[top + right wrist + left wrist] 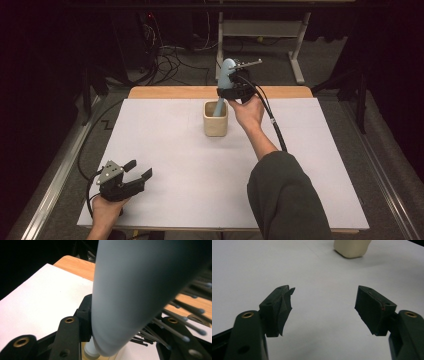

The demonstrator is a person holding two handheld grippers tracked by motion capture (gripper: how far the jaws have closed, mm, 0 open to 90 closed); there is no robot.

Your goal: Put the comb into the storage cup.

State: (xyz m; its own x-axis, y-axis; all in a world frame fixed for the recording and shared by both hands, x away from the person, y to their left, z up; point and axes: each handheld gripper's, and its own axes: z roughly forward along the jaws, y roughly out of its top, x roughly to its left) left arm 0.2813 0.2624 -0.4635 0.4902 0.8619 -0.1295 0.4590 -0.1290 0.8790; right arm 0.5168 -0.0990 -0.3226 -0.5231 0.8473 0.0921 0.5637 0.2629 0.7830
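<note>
The right claw (231, 93) is clamped on a pale blue hairbrush (226, 75), gripping it around the neck where the head narrows to the handle. In the right gripper view the brush (135, 290) stands between the two jaws, its bristles (180, 325) fanning off to one side. Directly below the claw, the handle dips into the mouth of a cream cup (216, 119), which stands on the white table (200, 165). The brush leans a little, head up and above the claw.

The step in hand looks to be standing the brush in the cup, handle down. It seems nearly done: the handle is past the rim, though whether its end has reached the bottom I cannot tell.

The next move calls for easing straight down until the handle rests, then letting the jaws part slowly, since a top-heavy brush could tip the light cup.

The left claw (135, 172) rests well apart from the cup, near the table's front edge, jaws wide with nothing between them (324, 310).
</note>
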